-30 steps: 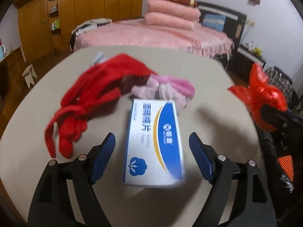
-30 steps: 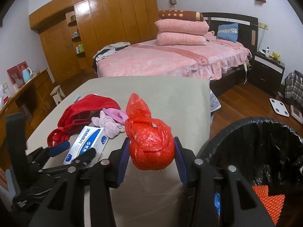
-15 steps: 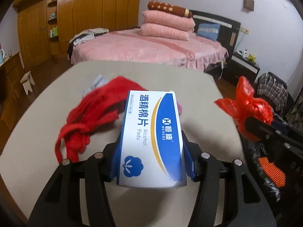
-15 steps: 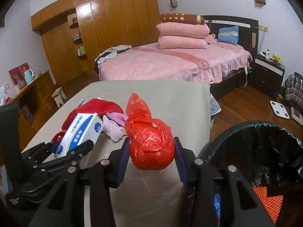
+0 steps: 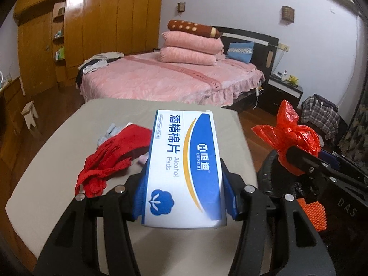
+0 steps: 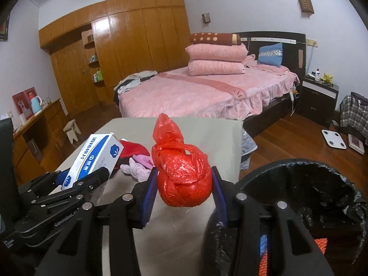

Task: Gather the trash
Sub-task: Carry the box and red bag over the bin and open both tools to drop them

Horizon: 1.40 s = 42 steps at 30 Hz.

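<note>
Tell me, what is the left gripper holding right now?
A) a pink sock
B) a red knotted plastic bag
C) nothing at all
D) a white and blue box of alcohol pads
D: the left gripper is shut on the alcohol pads box, lifted above the table; the red bag sits in the right gripper.

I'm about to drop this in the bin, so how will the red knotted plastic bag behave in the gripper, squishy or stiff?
Probably squishy: the red knotted plastic bag is crinkled thin film bulging between the right gripper's pads. It looks light for its size, held up by side pressure alone. The glossy film may slip, so it should fall freely into the trash bin.
</note>
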Available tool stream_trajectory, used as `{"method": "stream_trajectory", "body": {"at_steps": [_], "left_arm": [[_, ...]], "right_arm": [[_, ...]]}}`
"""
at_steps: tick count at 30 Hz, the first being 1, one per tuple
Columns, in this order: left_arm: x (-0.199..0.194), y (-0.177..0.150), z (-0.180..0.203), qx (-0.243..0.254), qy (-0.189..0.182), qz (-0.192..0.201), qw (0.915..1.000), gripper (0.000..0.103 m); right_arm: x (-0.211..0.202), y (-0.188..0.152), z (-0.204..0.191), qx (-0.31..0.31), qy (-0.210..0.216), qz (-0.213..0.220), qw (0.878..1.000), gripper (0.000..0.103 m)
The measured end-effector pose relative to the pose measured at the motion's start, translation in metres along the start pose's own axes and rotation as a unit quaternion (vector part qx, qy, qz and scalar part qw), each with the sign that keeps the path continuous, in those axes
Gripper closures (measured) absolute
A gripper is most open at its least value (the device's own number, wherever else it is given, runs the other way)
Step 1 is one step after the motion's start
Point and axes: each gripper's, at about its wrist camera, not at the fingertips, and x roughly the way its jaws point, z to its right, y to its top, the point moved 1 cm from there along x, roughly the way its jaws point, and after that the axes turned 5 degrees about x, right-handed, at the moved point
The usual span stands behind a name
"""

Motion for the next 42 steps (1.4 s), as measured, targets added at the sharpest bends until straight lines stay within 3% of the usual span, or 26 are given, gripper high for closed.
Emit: {"method": "stream_trajectory", "body": {"at_steps": [23, 42], "left_arm": [[-0.046, 0.011, 0.102, 0.064, -0.077, 0.037, 0.9942, 0.05], [-0.018, 0.004, 0.19, 0.126, -0.153, 0.031, 0.9797, 0.05]], "right_arm": [[-0.098, 0.003, 0.076, 0.043, -0.062, 0.07, 0.995, 0.058], [-0.13, -0.008, 0.157, 0.083, -0.148, 0.082, 0.982, 0.058]]}}
